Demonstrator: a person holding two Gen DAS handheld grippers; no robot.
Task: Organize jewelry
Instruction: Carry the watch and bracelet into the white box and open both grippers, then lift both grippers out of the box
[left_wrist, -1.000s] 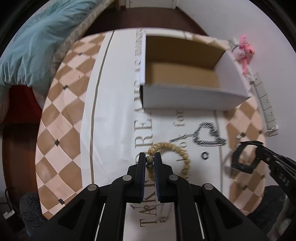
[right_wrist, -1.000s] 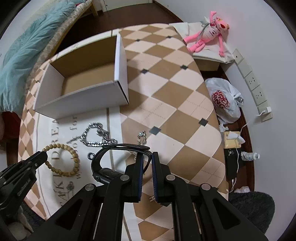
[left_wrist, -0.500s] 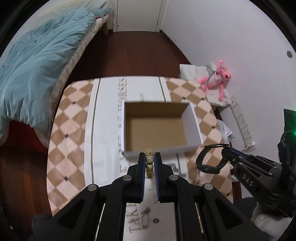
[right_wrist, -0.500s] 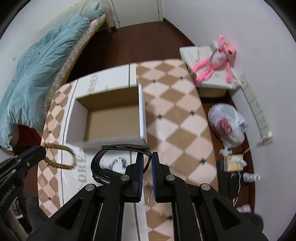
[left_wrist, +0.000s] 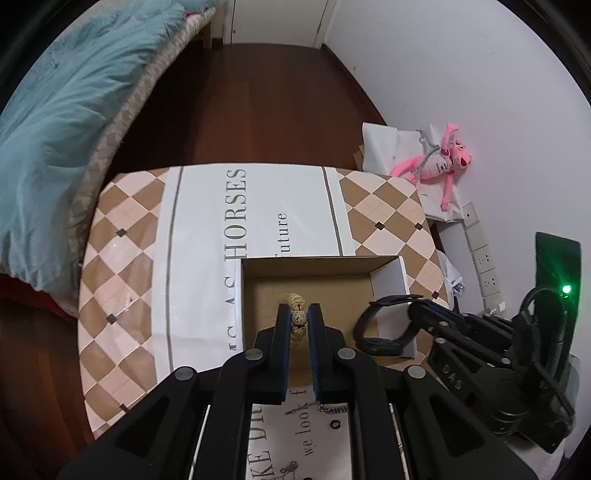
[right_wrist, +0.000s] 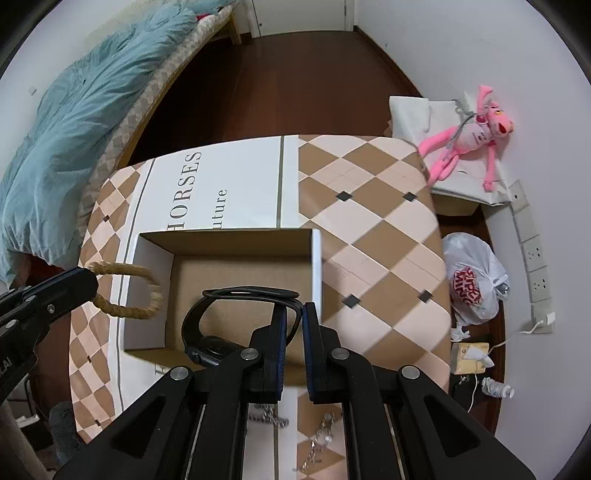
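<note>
Checkered table (left_wrist: 122, 280), one box (left_wrist: 388, 280), two claw-held bracelets (left_wrist: 297, 314)

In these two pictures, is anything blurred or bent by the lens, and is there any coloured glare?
Left wrist view: sharp; the beaded bracelet between the left gripper fingers is crisp; a green lamp glows at the right edge; the fisheye bows the table. Right wrist view: mostly sharp; the black watch is clear, and the bracelet looks slightly smeared.
</note>
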